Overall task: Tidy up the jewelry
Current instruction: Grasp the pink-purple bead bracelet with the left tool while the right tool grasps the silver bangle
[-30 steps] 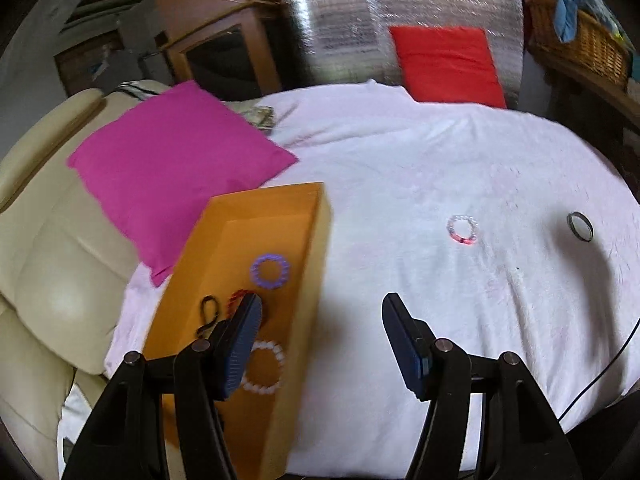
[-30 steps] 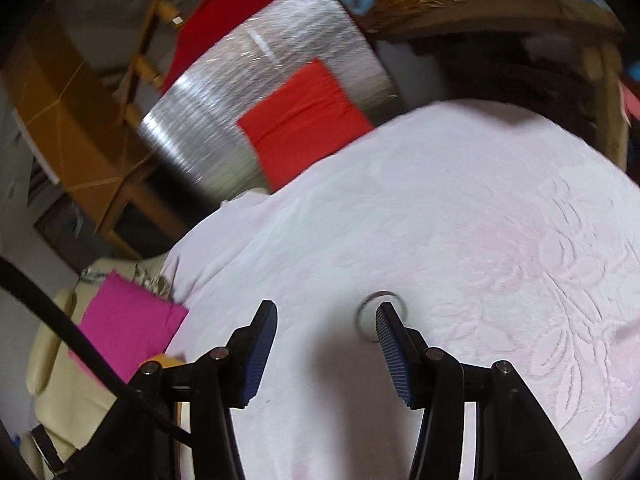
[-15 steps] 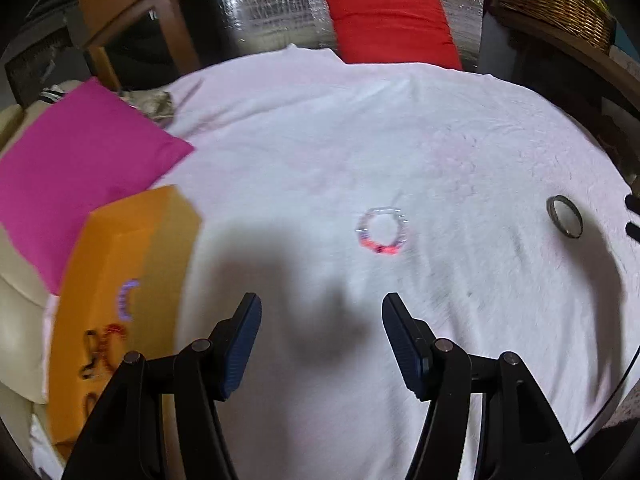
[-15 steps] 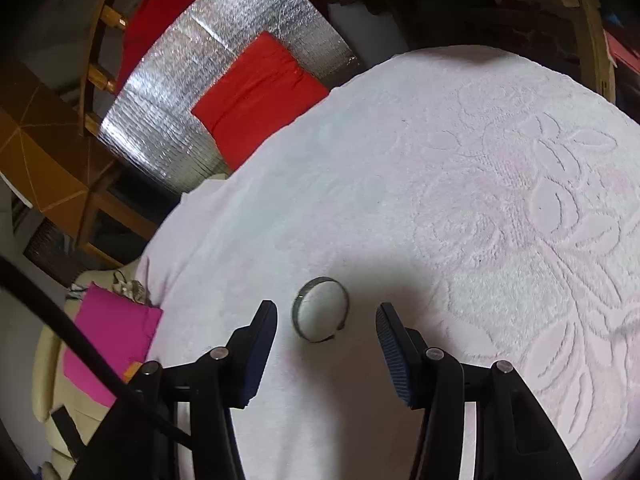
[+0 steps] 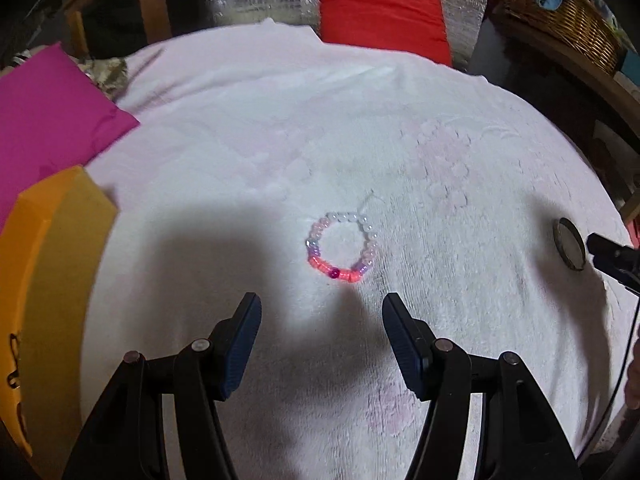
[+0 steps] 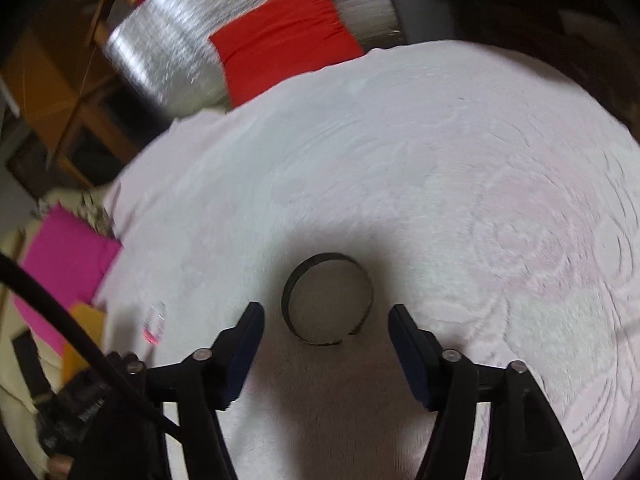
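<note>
At frame centre, a round beaded bracelet (image 5: 342,246) of glossy pastel beads lies on the nubby white towel (image 5: 248,152), just above the left gripper (image 5: 321,312), whose jaws gape empty. The right gripper (image 6: 326,322) is opening around a dark metal bangle (image 6: 327,299), untouched.

White cloth (image 5: 248,128): soft terry-like weave, matt, embossed floral relief. Bead bracelet (image 5: 342,246): glossy translucent plastic-looking beads, clear to pink. Cuff bangle (image 6: 327,299): dark metal, dull sheen, smooth. Orange box (image 5: 48,264): matt card-like surface. Pink cushion (image 5: 48,104) and red cushion (image 5: 380,12): matt fabric. Foil panel (image 6: 168,52): crinkled, reflective. Basket (image 5: 560,16): woven wicker. Hand-held gripper pads (image 5: 246,340): ribbed blue, matt.
</note>
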Tool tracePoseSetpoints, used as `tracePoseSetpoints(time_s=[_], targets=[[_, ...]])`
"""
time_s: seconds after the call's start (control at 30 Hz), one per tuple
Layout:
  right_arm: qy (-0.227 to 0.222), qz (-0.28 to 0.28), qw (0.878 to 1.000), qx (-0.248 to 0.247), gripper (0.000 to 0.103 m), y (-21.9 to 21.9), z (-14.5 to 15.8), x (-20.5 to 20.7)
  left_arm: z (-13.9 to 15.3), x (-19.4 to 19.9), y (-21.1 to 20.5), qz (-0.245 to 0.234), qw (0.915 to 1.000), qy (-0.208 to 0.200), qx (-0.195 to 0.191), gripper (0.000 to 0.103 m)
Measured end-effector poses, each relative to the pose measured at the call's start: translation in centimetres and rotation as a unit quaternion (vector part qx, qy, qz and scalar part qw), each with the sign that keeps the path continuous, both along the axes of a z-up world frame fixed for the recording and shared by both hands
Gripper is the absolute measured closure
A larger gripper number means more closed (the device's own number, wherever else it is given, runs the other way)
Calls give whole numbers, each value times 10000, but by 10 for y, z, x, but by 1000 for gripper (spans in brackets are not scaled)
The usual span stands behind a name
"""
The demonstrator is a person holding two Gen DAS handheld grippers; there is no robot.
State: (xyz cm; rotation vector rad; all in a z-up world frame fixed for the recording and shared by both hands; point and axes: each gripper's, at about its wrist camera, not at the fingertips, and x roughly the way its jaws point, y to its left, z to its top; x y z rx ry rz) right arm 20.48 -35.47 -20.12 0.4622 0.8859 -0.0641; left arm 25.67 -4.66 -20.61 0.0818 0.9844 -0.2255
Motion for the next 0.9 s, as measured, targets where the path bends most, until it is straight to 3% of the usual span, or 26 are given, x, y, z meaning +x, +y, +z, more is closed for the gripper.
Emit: tracePoseSetpoints(time_s=[0.23,0.4,0.7,0.9], targets=[[117,131,9983,-559,25,17,-8,11,-3,20,2,2,9996,94,-262,35],[122,138,9959,-881,25,26,-10,16,-11,33,-4,-26,9995,196,-229,35],[103,20,9921,-1250,25,36,-14,24,-12,40,-13,-91,9981,250,-559,35],[109,-41,9865,-1635,36,42,-17,26,-15,38,-19,-241,9977,195,-595,35]])
